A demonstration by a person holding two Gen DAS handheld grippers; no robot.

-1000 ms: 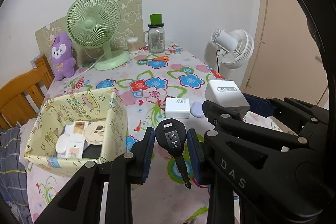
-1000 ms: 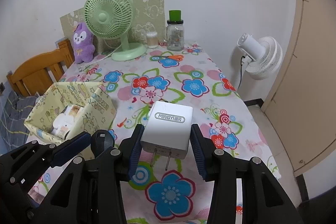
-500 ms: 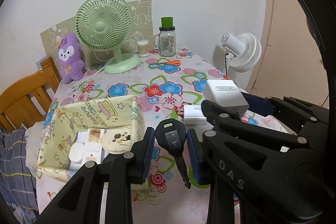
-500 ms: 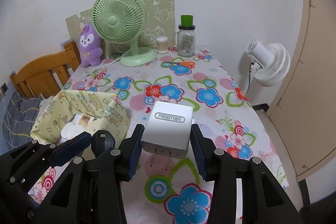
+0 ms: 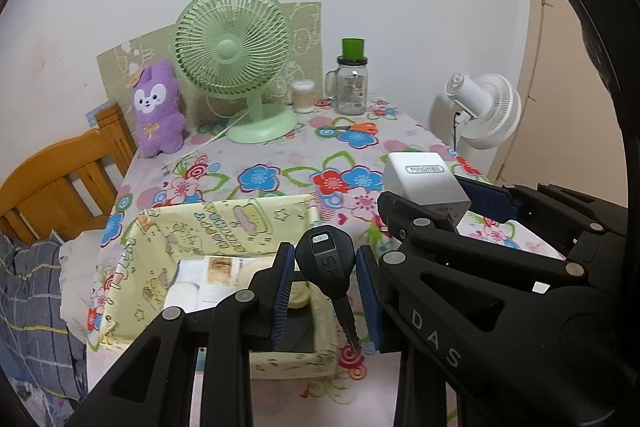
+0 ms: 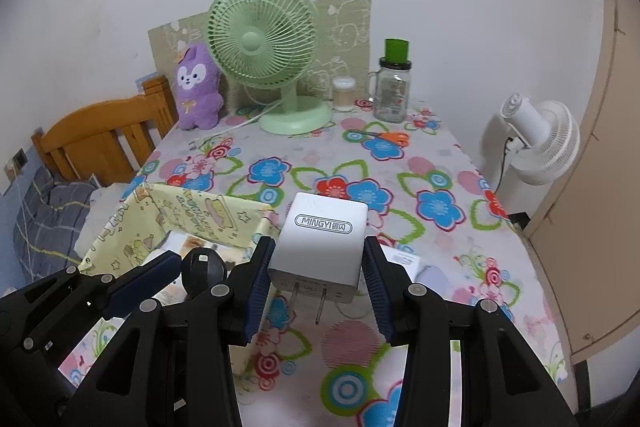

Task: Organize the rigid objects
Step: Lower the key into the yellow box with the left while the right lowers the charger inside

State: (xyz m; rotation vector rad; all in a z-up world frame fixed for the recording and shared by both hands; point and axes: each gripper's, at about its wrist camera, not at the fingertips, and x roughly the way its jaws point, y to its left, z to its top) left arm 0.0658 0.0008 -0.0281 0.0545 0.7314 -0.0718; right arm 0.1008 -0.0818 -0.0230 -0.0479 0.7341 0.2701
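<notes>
Now the black key (image 5: 329, 267) sits clamped between the left claw's (image 5: 326, 291) pads.

The tablecloth (image 6: 400, 163) is pale with blue, red and pink flowers and green outlines. The box (image 5: 224, 223) is pale yellow with cartoon prints. The key (image 5: 326, 263) is black, the charger (image 6: 324, 239) white with grey lettering. The fan (image 6: 262, 39) is mint green, the plush toy (image 6: 198, 87) purple; the scissors (image 6: 390, 137), blurred, seem orange-handled.
</notes>
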